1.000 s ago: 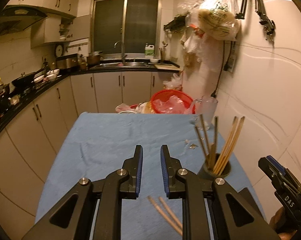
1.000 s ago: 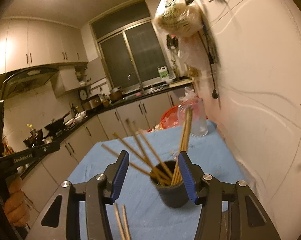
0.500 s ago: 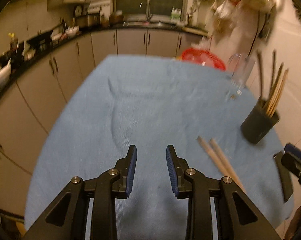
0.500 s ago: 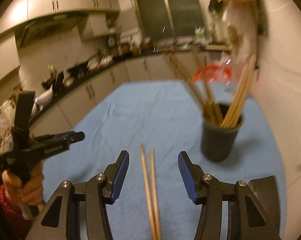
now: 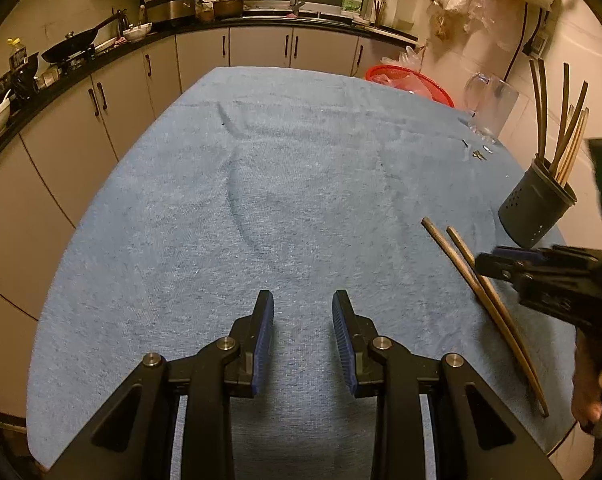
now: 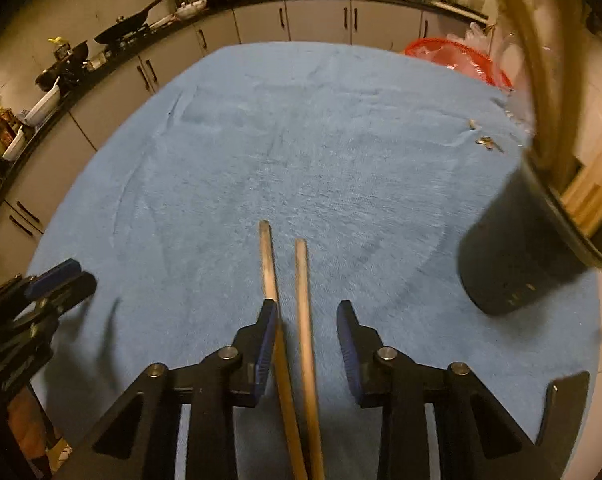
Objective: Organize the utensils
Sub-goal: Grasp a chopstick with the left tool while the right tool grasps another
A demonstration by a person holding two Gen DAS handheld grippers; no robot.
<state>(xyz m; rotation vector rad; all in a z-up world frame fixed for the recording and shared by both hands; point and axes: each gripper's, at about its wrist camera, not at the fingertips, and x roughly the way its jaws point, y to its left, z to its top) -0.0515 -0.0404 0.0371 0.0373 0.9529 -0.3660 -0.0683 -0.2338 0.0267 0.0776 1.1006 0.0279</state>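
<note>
Right gripper (image 6: 307, 328) fingers closing astride two chopsticks (image 6: 301, 320), not yet pinching; left gripper (image 5: 303, 330) apart, empty. Next: clamp, lift to holder (image 6: 513, 264) at 2 o'clock.

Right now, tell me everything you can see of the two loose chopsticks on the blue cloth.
The two loose chopsticks are plain light wood, long and slim, lying flat and nearly parallel on the blue cloth, apart from the dark holder to their right. The right gripper has just been closing around them: both lie between its jaws, the left stick against the left pad, the other clear of the right pad. Their near ends run out of view.
</note>
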